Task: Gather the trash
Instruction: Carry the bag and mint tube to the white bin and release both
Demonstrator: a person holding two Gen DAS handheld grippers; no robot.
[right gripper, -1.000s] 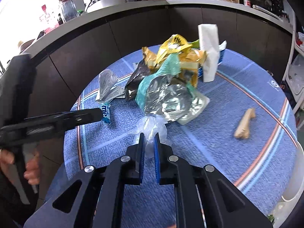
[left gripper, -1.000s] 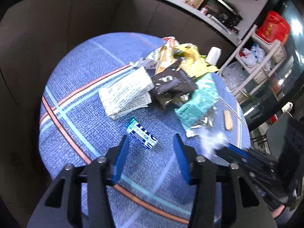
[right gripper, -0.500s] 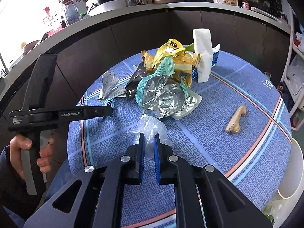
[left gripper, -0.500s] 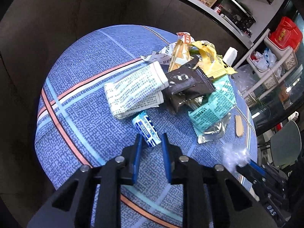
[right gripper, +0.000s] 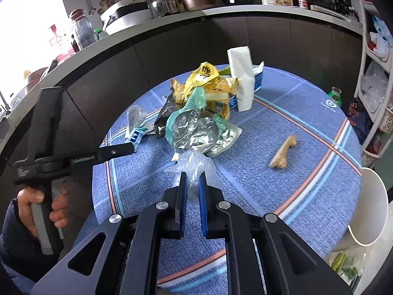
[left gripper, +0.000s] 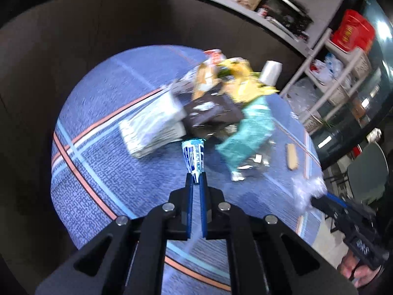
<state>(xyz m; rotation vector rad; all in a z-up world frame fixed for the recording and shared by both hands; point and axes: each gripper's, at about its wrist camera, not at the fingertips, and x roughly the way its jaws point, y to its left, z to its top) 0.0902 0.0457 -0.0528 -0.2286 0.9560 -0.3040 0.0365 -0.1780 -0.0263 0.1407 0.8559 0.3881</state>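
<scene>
My left gripper [left gripper: 195, 177] is shut on a small blue-and-white wrapper [left gripper: 194, 156] and holds it above the round blue table [left gripper: 98, 167]. The wrapper also shows in the right wrist view [right gripper: 136, 134], at the tip of the left gripper [right gripper: 131, 147]. My right gripper [right gripper: 193, 177] is shut on a crumpled clear plastic bag [right gripper: 194, 165], seen in the left wrist view [left gripper: 307, 191] too. A pile of wrappers [right gripper: 203, 113] lies mid-table: yellow, green foil and dark ones. A bone [right gripper: 282, 153] lies to its right.
A folded white paper packet [left gripper: 152, 125] lies left of the pile. A white tissue pack [right gripper: 242, 83] stands behind it. A white bin [right gripper: 368, 206] sits at the table's right edge. A dark curved counter [right gripper: 172, 44] wraps behind; shelves [left gripper: 339, 73] stand far right.
My left gripper closed on the blue-and-white wrapper and lifted it off the table. My right gripper kept hold of the plastic bag and drew back a little.
</scene>
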